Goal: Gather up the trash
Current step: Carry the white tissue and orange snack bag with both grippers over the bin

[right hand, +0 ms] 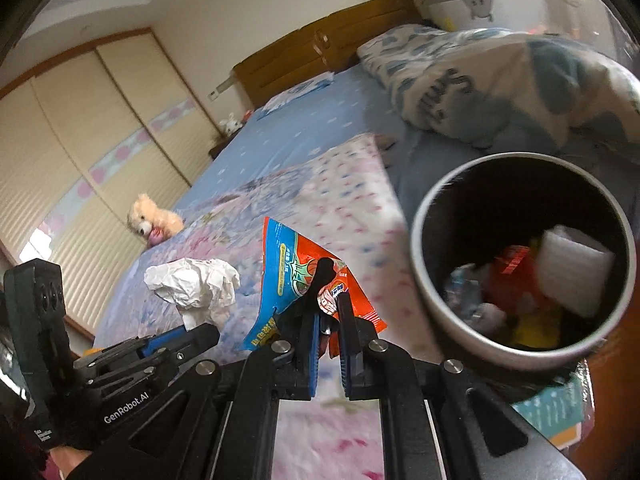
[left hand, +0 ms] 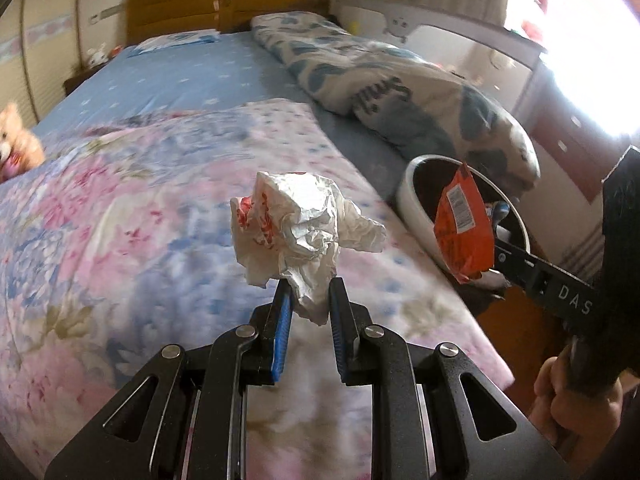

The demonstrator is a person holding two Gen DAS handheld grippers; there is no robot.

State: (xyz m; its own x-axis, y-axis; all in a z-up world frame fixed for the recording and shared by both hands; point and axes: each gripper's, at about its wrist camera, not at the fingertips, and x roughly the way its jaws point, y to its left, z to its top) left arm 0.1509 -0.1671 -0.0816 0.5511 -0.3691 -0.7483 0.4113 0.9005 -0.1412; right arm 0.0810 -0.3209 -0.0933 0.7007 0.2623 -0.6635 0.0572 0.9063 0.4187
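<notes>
Both pieces of trash are up off the bed (left hand: 160,240) and need carrying to the bin (right hand: 424,216), which stands at the bed's edge with wrappers and foam already inside. In my judgement the right one should go first, since its wrapper (right hand: 296,280) hangs just beside the rim: bring the fingers over the dark mouth, well inside the rim, before letting go, because a light foil packet could catch the lip or drift onto the quilt. The paper (left hand: 304,232) is bulky and springy, so centre it over the opening too. The right claw (right hand: 330,312) is closed as tight as it goes, nipping the wrapper's lower edge so that it stands up from the fingers. The left claw (left hand: 310,300) stands only narrowly apart, clamped on the lower tail of the crumpled paper, held above the quilt
</notes>
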